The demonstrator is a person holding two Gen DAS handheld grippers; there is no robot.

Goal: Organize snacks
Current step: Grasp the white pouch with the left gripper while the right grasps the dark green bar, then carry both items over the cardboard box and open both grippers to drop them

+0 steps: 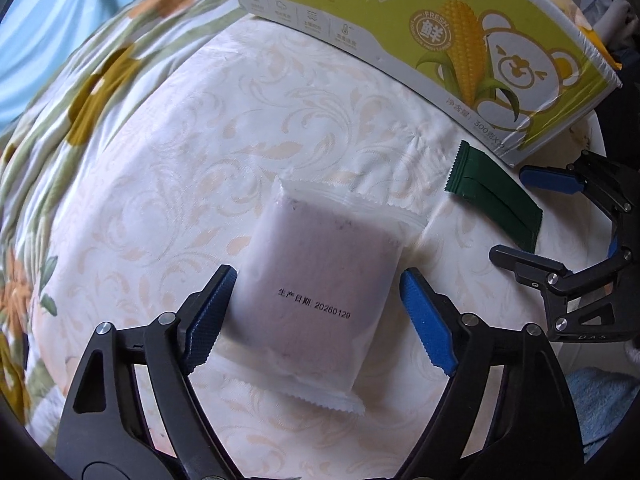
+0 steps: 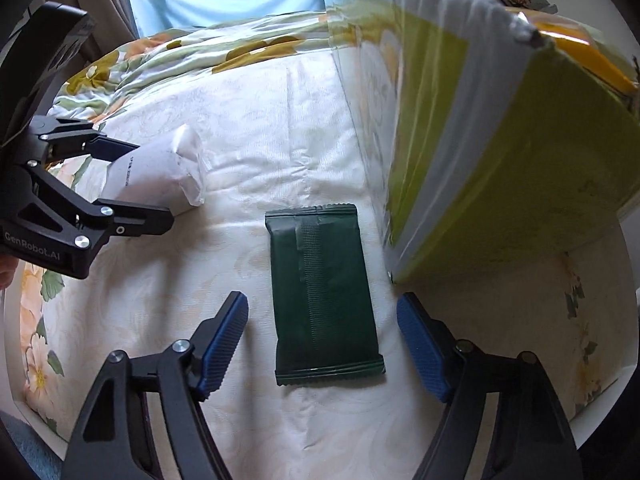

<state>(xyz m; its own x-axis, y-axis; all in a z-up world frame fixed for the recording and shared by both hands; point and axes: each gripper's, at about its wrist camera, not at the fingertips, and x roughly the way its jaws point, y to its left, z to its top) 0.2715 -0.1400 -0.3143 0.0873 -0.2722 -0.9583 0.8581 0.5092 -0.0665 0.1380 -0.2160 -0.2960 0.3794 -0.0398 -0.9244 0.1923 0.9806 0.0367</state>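
Note:
A white translucent snack packet [image 1: 316,280] with a printed date lies flat on the cream patterned cloth [image 1: 160,208]. My left gripper [image 1: 318,312] points down over it, open, with a blue pad close to each long side. A dark green snack packet [image 2: 324,292] lies seam-up to its right. My right gripper [image 2: 322,340] straddles it, open, with a clear gap at each pad. The right wrist view shows the left gripper [image 2: 154,184] around the white packet [image 2: 160,172]. The left wrist view shows the right gripper [image 1: 532,220] at the green packet [image 1: 496,196].
A yellow-green corn box [image 1: 460,40] stands at the back, and its side [image 2: 480,140] rises right beside the green packet. A floral quilt [image 1: 80,100] is bunched at the left. A blue towel [image 1: 600,400] lies at the lower right.

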